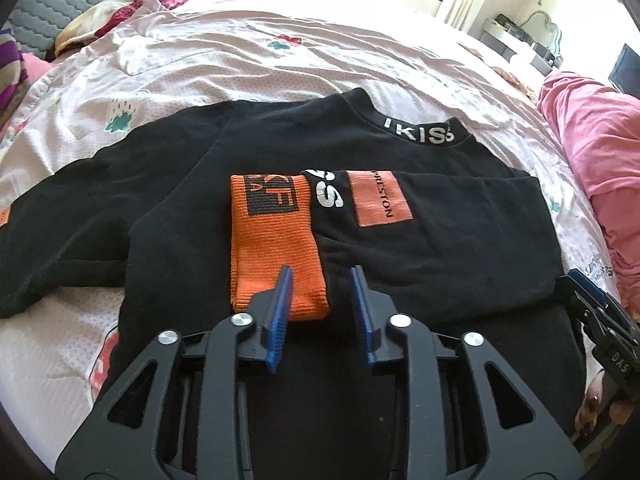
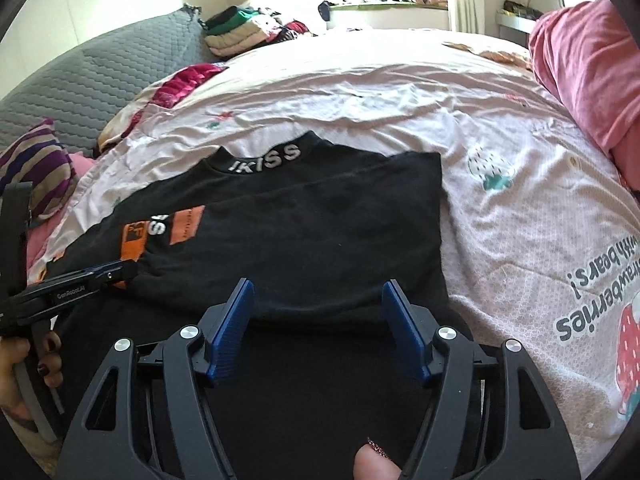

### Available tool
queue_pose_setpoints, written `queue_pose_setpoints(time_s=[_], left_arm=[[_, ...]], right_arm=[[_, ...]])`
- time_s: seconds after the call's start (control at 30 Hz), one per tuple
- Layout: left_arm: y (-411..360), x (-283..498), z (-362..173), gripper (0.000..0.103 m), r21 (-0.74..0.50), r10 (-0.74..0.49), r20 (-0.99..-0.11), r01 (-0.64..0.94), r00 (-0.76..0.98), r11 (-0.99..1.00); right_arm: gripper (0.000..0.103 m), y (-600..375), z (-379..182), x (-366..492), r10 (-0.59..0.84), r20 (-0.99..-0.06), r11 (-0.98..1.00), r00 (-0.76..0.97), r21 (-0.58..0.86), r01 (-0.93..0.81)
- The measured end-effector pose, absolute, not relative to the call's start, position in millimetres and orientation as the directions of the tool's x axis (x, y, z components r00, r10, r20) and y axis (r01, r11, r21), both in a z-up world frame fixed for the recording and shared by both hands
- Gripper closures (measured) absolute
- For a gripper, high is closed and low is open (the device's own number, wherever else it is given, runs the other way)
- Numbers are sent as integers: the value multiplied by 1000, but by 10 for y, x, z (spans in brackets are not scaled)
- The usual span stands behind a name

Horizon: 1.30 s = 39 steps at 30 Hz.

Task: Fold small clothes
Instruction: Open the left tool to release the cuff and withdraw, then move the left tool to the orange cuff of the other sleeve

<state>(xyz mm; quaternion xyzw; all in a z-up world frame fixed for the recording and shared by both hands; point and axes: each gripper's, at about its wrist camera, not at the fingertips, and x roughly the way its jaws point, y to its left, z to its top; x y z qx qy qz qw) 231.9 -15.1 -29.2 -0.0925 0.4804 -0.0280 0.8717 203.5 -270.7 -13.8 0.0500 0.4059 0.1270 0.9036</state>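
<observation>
A black sweatshirt (image 1: 280,152) with a white-lettered collar (image 1: 420,130) lies flat on the bed. One sleeve is folded across the body, its orange cuff (image 1: 276,240) in the middle. My left gripper (image 1: 322,276) is open just above the cuff's near end, holding nothing. In the right wrist view the sweatshirt (image 2: 320,220) lies ahead, and my right gripper (image 2: 320,292) is open over its near right part, empty. The left gripper (image 2: 96,276) shows at the left by the orange cuff (image 2: 132,246). The right gripper (image 1: 596,304) shows at the right edge of the left view.
The bed has a pale pink strawberry-print sheet (image 2: 520,200). A pink garment (image 1: 592,140) lies at the right. A grey quilted headboard (image 2: 92,80) and folded clothes (image 2: 240,28) are at the back left. A striped pillow (image 2: 36,168) lies left.
</observation>
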Motion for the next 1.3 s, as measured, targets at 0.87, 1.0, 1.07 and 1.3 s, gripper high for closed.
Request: queue_pose_setpoints(time_s=[0.87,1.0,1.07,1.3], left_arm=[[474,1855,153,14,-233,-110,-760,-110,640,966],[593,1798,138,13,-229,-91,-760,-134,644,964],[668,1770,128,13,-232,-85,-760,-147,644,962],[996,1612,129,13,-200,-11,-757,-215,653,956]], right_arm=[[5,-2295,169,1708,289,-661,955,692,154,-252],[5,-2119,200,1676,302,-664,950,685,147,-276],[5,-2033,210,1664,305,-664,948,682,142,-286],[5,-1680,260,1629,344,-662,930,667,143,-337]])
